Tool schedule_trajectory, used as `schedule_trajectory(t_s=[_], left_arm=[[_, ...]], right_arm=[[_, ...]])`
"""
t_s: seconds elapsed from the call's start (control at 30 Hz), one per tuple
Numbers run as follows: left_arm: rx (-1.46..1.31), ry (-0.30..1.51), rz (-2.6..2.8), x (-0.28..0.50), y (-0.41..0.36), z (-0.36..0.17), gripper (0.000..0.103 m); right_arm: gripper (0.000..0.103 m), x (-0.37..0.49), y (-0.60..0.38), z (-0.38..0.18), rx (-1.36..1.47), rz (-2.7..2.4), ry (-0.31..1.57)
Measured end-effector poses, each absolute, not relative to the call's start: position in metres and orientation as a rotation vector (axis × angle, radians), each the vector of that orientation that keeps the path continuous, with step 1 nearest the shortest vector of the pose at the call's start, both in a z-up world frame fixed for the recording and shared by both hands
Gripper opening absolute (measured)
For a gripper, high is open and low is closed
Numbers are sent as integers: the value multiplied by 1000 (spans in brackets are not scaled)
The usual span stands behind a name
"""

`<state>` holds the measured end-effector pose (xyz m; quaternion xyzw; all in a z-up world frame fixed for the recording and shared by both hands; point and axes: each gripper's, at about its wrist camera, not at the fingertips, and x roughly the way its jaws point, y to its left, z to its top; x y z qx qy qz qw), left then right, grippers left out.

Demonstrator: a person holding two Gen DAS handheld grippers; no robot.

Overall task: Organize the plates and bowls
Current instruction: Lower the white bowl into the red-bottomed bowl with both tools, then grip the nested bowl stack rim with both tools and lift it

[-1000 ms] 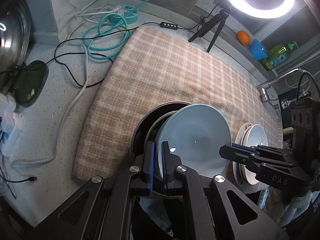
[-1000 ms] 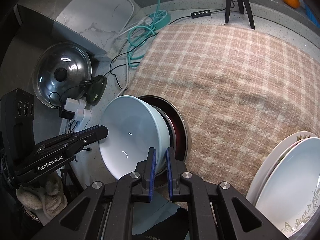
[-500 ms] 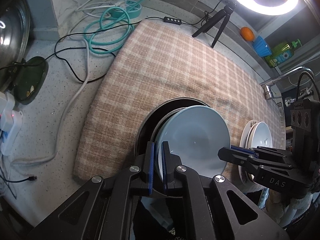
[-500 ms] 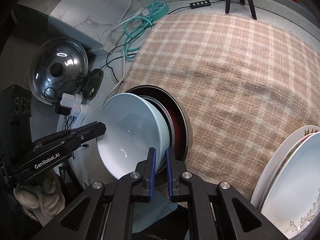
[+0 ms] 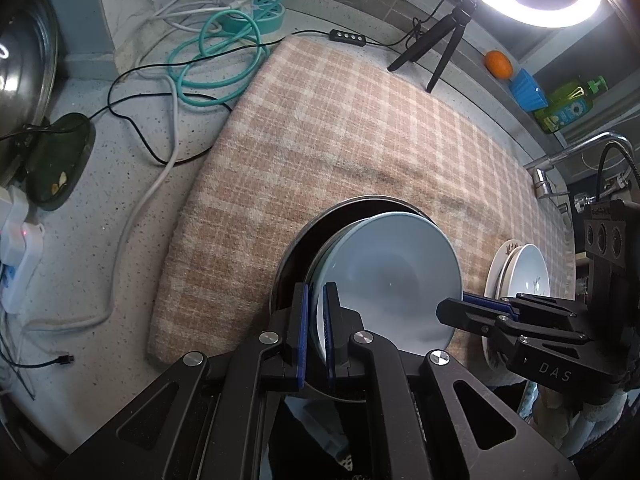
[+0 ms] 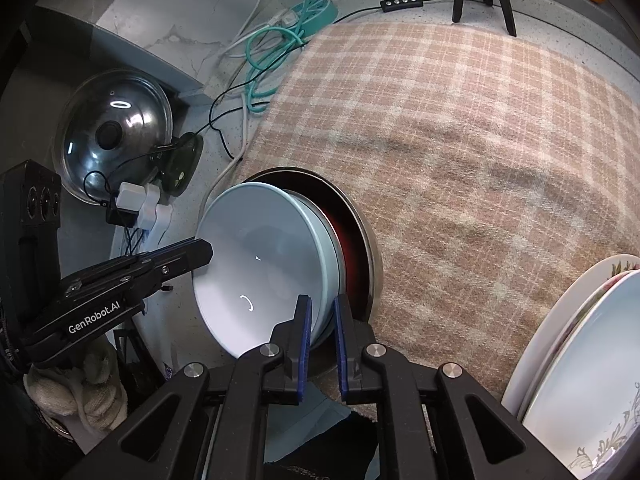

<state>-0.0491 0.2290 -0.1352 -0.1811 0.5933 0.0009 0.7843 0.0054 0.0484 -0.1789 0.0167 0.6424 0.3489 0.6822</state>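
Now, going from the left of the frame, my left gripper (image 5: 316,332) is fully closed on the near rim of the pale blue bowl (image 5: 388,280), which sits in a metal bowl (image 5: 304,236) at the low centre on the checked cloth (image 5: 360,128). My right gripper (image 6: 320,324) has just been opening a little, the opposite rim between its pads. I judge the bowl stiff, slippery and fragile, so the rim is the place to hold; white plates (image 6: 580,360) wait at lower right.

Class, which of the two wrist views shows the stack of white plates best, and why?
The right wrist view: the white plates loom large at lower right, with their floral print and layered rims legible, though cropped by the frame. The left wrist view shows them small and distant, partly hidden behind the right gripper.
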Motion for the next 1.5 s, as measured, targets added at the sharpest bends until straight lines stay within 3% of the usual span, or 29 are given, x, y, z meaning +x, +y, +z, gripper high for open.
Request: schedule_trajectory(t_s=[0.83,1.5], left_arm=[[-323,1157,51,-62,233,-103,6],[-447,1125,88,-92,257,-116,6]], right_arm=[[12,-2,32,-152,47,782,1315],[14,0,7,-156,141,730,1281]])
